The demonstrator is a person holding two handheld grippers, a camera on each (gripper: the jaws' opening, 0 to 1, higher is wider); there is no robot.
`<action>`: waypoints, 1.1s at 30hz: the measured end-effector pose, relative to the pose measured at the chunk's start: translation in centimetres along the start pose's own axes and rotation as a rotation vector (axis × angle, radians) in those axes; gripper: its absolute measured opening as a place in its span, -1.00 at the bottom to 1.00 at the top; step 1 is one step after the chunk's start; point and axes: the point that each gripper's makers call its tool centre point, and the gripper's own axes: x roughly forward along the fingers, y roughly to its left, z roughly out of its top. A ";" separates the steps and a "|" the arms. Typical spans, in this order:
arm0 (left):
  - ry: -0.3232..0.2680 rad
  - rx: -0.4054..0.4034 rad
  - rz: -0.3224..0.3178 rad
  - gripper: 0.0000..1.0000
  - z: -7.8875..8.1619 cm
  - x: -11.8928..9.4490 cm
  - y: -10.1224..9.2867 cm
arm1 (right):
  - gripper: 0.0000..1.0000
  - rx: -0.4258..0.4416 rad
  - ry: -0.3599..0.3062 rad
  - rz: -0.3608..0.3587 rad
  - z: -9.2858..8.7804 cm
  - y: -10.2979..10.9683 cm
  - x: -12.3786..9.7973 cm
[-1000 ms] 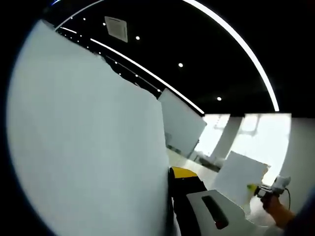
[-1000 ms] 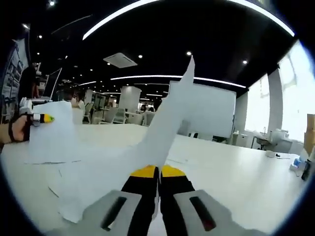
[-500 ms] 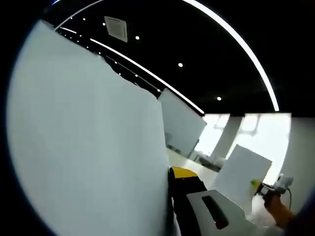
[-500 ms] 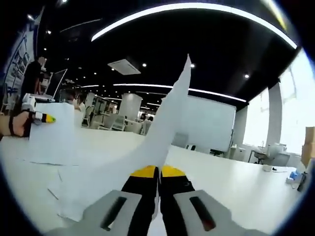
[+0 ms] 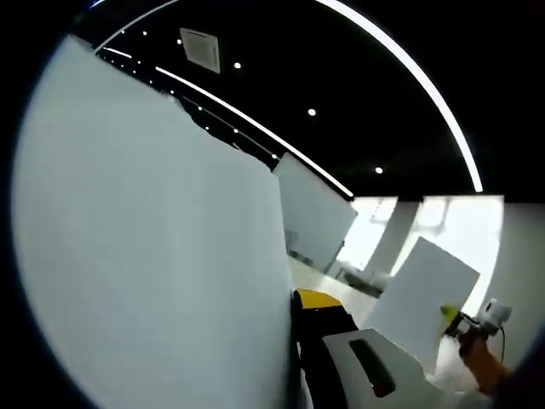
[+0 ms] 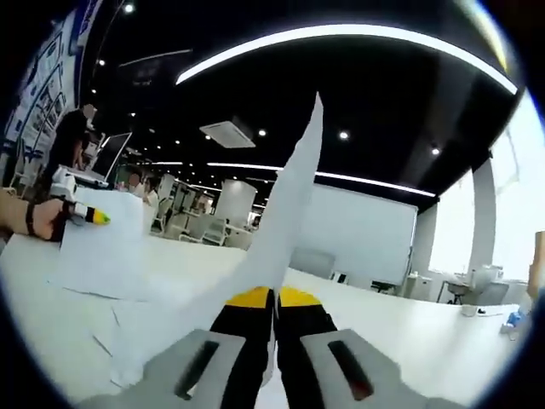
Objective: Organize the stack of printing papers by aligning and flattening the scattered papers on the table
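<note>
Papers (image 6: 281, 239) upright in right hand-held gripper (image 6: 274, 298).

Count: two tongs, left (image 5: 300, 300) and right (image 6: 273, 296); one lifted sheet (image 6: 281, 221) in each; one table (image 6: 409, 328).

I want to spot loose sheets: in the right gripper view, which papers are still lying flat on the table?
The scattered sheets at lower left lie flat on the table. The others are lifted: one sheet in the right gripper, another sheet in the left gripper.
</note>
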 end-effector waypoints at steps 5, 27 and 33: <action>0.000 0.000 -0.001 -0.87 0.0 0.0 0.0 | -1.00 0.001 -0.015 0.004 0.4 0.1 -0.1; 0.006 0.015 0.000 -0.87 -0.2 0.1 0.0 | -1.00 0.010 -0.054 0.008 1.5 -0.1 -0.4; 0.008 0.018 0.001 -0.87 -0.2 0.1 0.0 | -1.00 0.092 -0.072 0.036 1.8 0.1 -0.3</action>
